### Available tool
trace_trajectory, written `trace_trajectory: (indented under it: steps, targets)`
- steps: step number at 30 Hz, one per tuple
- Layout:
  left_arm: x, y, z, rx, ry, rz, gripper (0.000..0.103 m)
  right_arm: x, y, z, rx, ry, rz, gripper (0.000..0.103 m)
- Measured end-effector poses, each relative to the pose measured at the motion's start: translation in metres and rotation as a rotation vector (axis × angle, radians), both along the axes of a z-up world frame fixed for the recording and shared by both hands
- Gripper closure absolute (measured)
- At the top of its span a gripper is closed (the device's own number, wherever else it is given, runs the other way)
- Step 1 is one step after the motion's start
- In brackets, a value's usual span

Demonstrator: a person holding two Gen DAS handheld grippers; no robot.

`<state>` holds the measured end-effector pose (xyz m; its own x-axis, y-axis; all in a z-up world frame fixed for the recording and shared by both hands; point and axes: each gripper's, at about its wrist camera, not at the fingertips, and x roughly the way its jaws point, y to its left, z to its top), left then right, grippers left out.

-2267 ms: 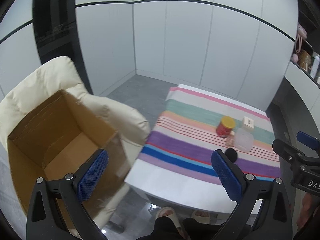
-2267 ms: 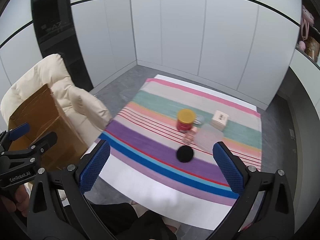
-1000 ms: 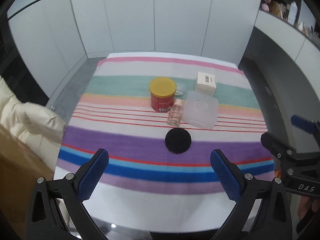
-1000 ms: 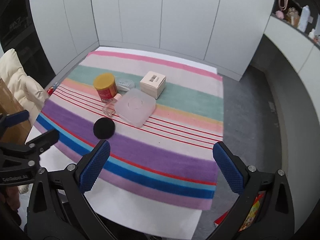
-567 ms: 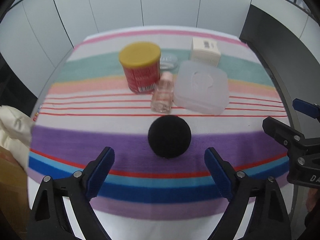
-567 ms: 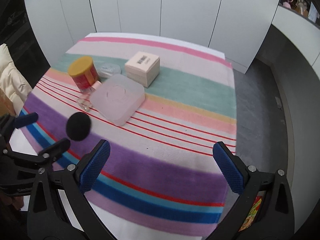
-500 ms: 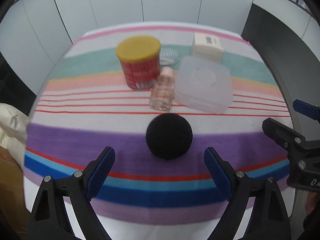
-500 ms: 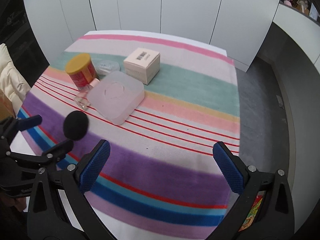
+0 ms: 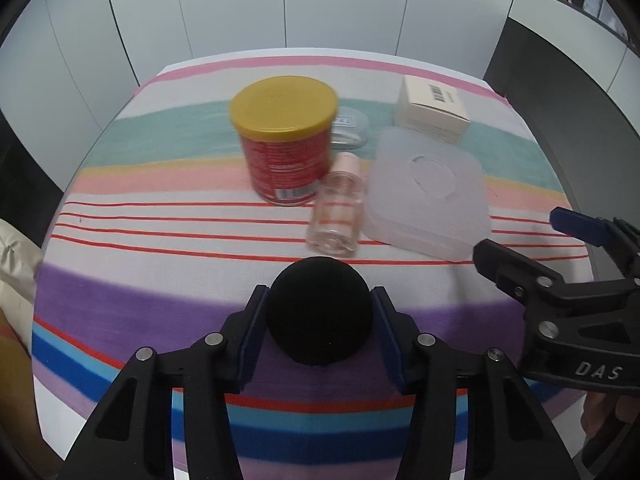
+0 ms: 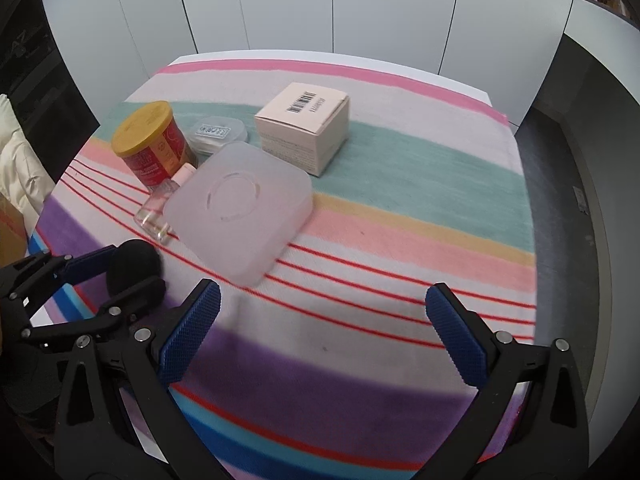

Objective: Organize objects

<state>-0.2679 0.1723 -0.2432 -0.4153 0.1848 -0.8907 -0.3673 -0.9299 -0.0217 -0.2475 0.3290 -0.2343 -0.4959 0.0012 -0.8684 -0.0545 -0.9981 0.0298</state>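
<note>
I am reading "DAS" in white letters on the right gripper (image 9: 568, 236); the box's (image 10: 304, 130) barcode print is staying illegible.

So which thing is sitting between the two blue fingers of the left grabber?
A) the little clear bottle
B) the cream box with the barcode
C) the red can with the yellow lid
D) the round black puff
D: in the left wrist view the round black puff sits between the blue pads of the left gripper, whose jaws have just been closing on it, while the can, bottle and box stand farther back on the striped cloth.
</note>
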Motion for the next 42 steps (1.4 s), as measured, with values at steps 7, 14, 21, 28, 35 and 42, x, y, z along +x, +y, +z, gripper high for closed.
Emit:
trace_trajectory:
  steps: [7, 14, 21, 28, 35, 42]
  targets:
    - [-0.017, -0.035, 0.0, -0.029, 0.006, 0.072, 0.052, -0.022, -0.028, -0.013, -0.016, -0.014, 0.036, 0.0]
    - [-0.025, -0.053, 0.001, -0.025, 0.005, 0.09, 0.052, -0.04, -0.05, -0.026, 0.025, 0.002, 0.045, 0.0]
    - [-0.025, -0.056, 0.001, -0.025, 0.005, 0.082, 0.052, -0.059, -0.056, -0.027, 0.036, 0.023, 0.044, 0.0]
    - [-0.024, -0.06, 0.01, -0.021, -0.007, 0.101, 0.052, -0.053, -0.056, -0.022, 0.039, 0.021, 0.044, 0.002]
    - [-0.018, -0.064, 0.043, -0.035, 0.018, 0.092, 0.052, -0.04, -0.058, 0.012, 0.052, 0.026, 0.051, 0.002]
    - [0.004, -0.073, 0.095, -0.023, 0.039, 0.081, 0.052, -0.017, -0.063, 0.07, 0.051, 0.056, 0.043, 0.002]
